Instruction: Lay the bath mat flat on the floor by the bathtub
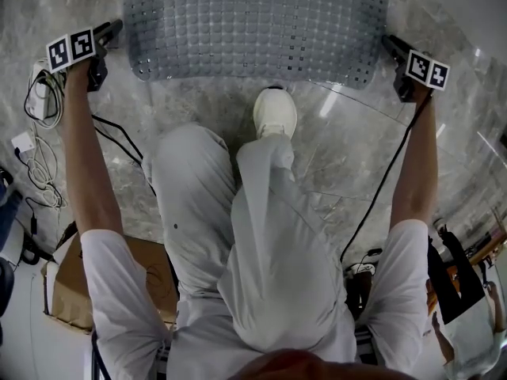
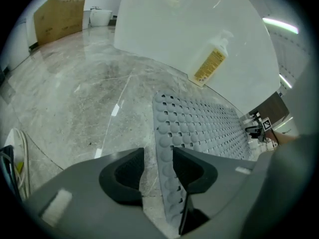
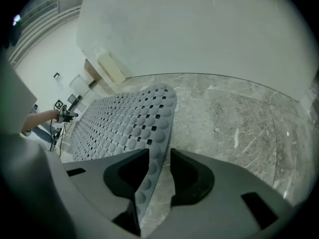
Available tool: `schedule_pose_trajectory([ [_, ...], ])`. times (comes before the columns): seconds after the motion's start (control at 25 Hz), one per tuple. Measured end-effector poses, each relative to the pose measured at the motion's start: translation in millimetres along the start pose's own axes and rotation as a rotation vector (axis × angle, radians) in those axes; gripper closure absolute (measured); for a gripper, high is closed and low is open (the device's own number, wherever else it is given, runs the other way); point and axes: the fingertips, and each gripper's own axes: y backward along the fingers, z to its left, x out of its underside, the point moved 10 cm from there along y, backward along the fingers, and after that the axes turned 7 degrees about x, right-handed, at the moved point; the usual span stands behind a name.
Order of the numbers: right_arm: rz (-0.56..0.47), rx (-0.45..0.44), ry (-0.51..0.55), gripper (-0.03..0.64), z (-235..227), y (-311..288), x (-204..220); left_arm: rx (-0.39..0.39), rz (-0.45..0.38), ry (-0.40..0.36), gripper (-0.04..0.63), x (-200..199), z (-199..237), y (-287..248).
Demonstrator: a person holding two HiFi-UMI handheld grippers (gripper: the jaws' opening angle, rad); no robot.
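Pump bottle (image 2: 209,63), cardboard (image 2: 59,18), cables (image 1: 43,105)

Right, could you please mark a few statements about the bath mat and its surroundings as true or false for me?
1. The left hand-held gripper and the right hand-held gripper each have an end of the bath mat between their jaws. True.
2. The bath mat is rolled up tight. False: it is spread wide between the two grippers.
3. A bottle with a yellow label is beside the bathtub. True.
4. The floor is made of wooden boards. False: it is grey veined stone.
5. The person is barefoot. False: a white shoe shows near the mat's edge.
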Motion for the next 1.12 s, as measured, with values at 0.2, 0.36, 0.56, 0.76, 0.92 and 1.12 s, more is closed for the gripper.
schedule_pose_trajectory([
  [0.2, -0.138, 0.245, -0.013, 0.459, 36.4, 8.3, 6.2, -0.143, -0.129, 0.091, 0.416, 16.0, -16.0, 5.5],
  [0.36, -0.194, 0.334, -0.068, 0.462, 84.9, 30.6, 23.3, -0.209, -0.18, 0.151, 0.42, 38.7, -55.3, 20.2],
  [0.56, -0.111, 0.283, -0.176, 0.436, 146.9, 99.6, 58.0, -0.217, -0.128, 0.108, 0.419, 69.7, -152.1, 58.3],
  [0.76, -0.07, 0.232, -0.236, 0.431, 221.2, 205.3, 50.7, -0.14, -0.118, 0.128, 0.419, 78.0, -243.6, 155.9],
  [0.92, -0.14, 0.181, -0.229, 0.431, 288.0, 314.4, 15.5, -0.081, -0.156, 0.108, 0.42, 70.2, -314.6, 260.9],
  [1.12, -0.305, 0.158, -0.083, 0.433, 383.9, 470.7, -43.5, -0.026, -0.263, 0.017, 0.419, 40.1, -400.9, 409.8],
])
